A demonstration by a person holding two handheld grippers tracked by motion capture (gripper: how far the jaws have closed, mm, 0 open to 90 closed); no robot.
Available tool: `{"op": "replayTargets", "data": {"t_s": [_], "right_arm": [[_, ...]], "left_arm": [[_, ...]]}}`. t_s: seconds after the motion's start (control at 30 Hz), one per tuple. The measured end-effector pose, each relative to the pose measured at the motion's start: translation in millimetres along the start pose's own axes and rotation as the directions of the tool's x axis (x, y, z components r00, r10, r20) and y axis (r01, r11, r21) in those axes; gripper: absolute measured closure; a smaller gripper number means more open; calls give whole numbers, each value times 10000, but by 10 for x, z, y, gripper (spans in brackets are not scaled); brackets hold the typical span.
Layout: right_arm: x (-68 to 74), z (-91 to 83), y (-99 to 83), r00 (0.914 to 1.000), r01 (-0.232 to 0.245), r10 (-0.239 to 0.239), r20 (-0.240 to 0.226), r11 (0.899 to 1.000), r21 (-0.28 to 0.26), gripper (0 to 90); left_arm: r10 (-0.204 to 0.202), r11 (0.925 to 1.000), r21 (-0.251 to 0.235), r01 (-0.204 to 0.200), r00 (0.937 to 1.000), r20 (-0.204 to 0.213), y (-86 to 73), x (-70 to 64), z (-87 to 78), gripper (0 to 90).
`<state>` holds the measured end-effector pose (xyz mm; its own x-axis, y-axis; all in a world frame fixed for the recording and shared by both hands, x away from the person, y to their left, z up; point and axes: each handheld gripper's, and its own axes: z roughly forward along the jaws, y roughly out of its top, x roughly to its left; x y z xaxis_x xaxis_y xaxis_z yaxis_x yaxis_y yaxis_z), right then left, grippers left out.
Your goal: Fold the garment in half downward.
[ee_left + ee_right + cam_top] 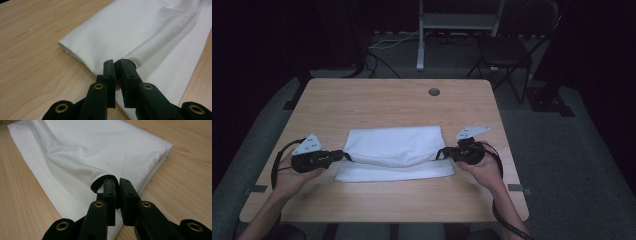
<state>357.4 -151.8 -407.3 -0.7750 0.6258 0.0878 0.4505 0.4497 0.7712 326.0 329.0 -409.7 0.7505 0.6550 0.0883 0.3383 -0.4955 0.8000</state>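
Wood: pale table, matte, bare but for a round grommet near the far edge; grippy enough that a fold should stay put
Room: dark; grey carpet, a folding chair and a stand beyond the table
Cloth: white, folded, lying at the table's middle towards the near edge; upper layer lifted at both ends, lower layer flat, probably so the top can be drawn over evenly
Left gripper: jaws pressed on the cloth's left corner
Right gripper: jaws pinching the right corner; a dark loop shows there
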Motion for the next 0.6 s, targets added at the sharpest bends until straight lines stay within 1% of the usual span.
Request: {"op": "replayTargets", "data": {"t_s": [0.13, 0.3, 0.43, 0.6], "right_arm": [[11, -16, -3, 10000, 65, -64, 16, 10000, -10, 845], [50, -62, -1, 9999, 114, -114, 10, 9997, -212, 845], [62, -80, -17, 9998, 223, -223, -3, 9995, -207, 845], [79, -91, -44, 9998, 177, -177, -25, 9997, -156, 845]], "left_arm": [[19, 10000, -22, -19, 10000, 20, -9, -28, -20, 830], [67, 9999, -152, -66, 10000, 18, -4, -60, -67, 830], [120, 9998, -158, -119, 9999, 45, -15, -84, -85, 830], [137, 9998, -157, -136, 9999, 82, -36, -123, -100, 829]]}}
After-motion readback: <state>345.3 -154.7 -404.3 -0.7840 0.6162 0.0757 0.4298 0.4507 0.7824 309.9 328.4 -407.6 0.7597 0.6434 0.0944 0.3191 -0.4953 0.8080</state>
